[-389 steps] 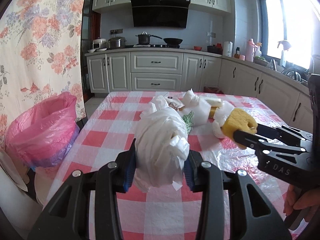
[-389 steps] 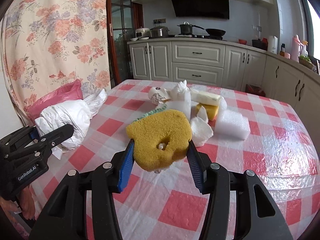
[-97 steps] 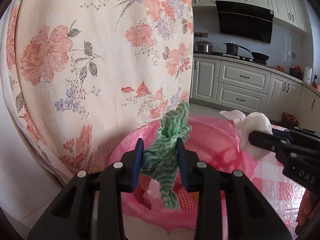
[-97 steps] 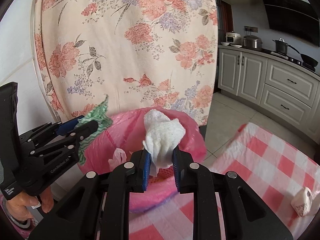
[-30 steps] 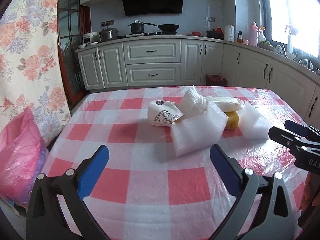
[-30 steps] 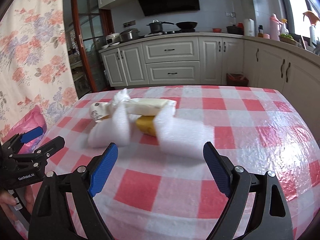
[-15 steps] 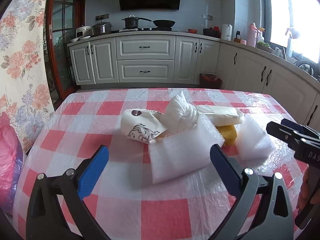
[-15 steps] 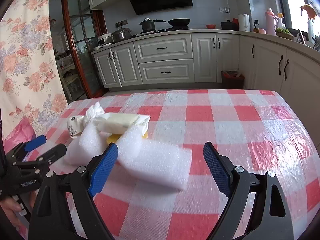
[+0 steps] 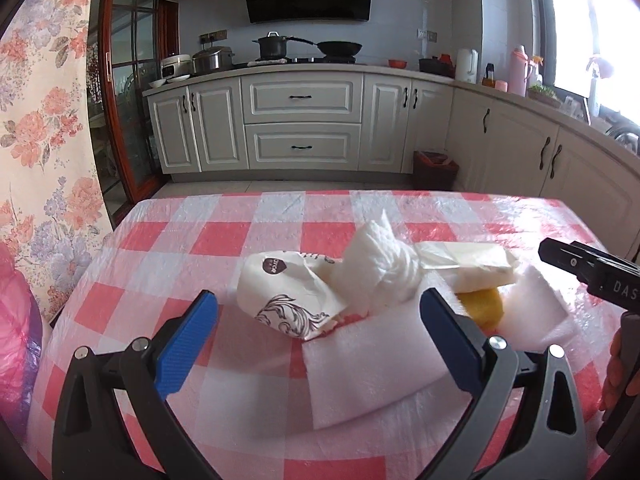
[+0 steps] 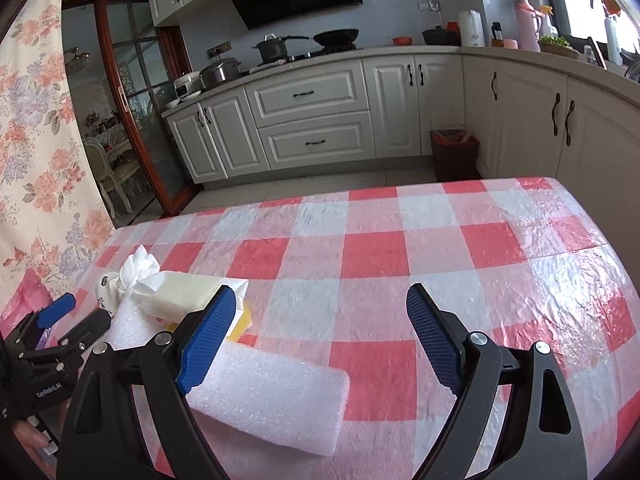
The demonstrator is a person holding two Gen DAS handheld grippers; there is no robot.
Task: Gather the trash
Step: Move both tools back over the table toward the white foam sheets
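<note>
A heap of trash lies on the red-and-white checked table [image 9: 256, 240]. In it are a crumpled printed paper cup [image 9: 286, 296], a white tissue wad [image 9: 380, 264], a cream wrapped packet [image 9: 468, 260], a yellow sponge [image 9: 482, 308] and white foam sheets [image 9: 372, 364]. My left gripper [image 9: 318, 342] hangs open just before the cup and foam, with nothing between its pads. My right gripper [image 10: 316, 340] is open over a rolled foam sheet [image 10: 276, 408], which lies under its left finger [image 10: 206, 340]. The right gripper's tip [image 9: 580, 268] shows at the left view's right edge.
A pink trash bag [image 9: 14, 344] stands off the table's left edge below a floral curtain [image 9: 36, 128]. White kitchen cabinets [image 9: 300, 120] and a dark bin [image 10: 454, 152] stand beyond the far edge. The right half of the tablecloth [image 10: 500, 264] carries no objects.
Both grippers have closed in on the heap, which now looks larger and nearer. The right gripper has slid rightward, so the rolled foam sits under its left finger. Both stay open.
</note>
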